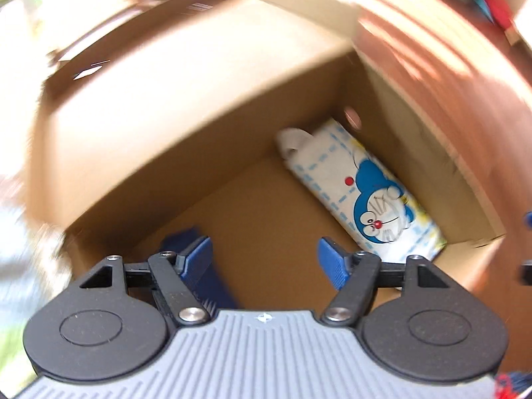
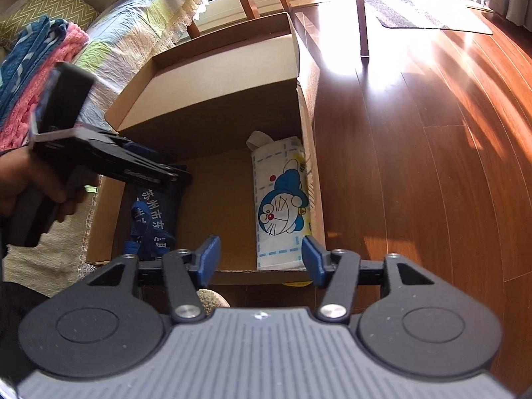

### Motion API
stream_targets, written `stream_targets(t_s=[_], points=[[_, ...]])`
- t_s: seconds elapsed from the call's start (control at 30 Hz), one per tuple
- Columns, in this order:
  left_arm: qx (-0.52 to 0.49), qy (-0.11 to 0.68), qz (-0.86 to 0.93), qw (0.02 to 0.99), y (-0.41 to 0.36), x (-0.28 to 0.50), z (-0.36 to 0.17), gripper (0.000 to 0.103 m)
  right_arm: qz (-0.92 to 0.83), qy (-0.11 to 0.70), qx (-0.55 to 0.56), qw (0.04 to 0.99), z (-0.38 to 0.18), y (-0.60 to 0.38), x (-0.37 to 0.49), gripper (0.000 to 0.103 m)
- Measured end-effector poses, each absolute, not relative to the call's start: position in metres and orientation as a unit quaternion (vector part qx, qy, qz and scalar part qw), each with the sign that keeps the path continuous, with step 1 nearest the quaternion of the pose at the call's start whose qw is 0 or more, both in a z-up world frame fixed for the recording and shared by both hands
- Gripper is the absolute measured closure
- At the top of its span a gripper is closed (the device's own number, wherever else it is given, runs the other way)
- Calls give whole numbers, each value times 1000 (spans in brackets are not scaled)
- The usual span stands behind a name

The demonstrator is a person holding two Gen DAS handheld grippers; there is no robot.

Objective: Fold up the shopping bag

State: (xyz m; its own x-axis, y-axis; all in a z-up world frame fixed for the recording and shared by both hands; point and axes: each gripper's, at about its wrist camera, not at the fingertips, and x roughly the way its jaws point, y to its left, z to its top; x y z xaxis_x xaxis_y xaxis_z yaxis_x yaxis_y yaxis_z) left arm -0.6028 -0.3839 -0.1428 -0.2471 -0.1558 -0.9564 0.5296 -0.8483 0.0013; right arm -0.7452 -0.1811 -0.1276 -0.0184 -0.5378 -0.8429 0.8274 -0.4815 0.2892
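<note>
Left gripper point(image 1: 265, 255) and right gripper point(image 2: 261, 256): jaws spread, empty. Folded cartoon bag point(image 2: 282, 204) lies in box point(image 2: 216, 66) at 3 o'clock; blue bag point(image 2: 156, 212) at 9 o'clock.

white bag point(image 2: 282, 199): folded into a long flat packet, white with dashed light-blue lines and a blue cartoon cat print, facing up.
white bag's place: on the floor of the cardboard box point(image 2: 212, 106), along its right-hand wall in the right wrist view, touching or just beside it.
white bag's handle: pale loop point(image 2: 257, 139) sticking out at the far end.
blue bag point(image 2: 156, 219): dark blue with white lettering, folded, handle straps loose.
blue bag's place: same box, left side, well apart from the white bag.
</note>
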Motion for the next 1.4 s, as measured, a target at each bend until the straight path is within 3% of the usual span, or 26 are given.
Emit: stream_targets(t_s=[0.07, 0.3, 0.5, 0.63, 0.97, 1.4], points=[[546, 184, -775, 259, -383, -598, -122, 22, -699, 149, 496, 494, -124, -183, -738, 37], [450, 228, -786, 358, -306, -532, -25, 21, -704, 184, 451, 517, -103, -175, -703, 14], [383, 300, -777, 399, -264, -510, -12, 14, -723, 203, 417, 512, -89, -148, -684, 1], [378, 293, -753, 452, -240, -500, -9, 14, -737, 231, 390, 502, -87, -138, -674, 1], [404, 154, -712, 553, -173, -490, 11, 12, -776, 283, 290, 483, -72, -129, -646, 1], [376, 155, -734, 544, -133, -472, 25, 12, -772, 251, 313, 494, -43, -88, -633, 1]])
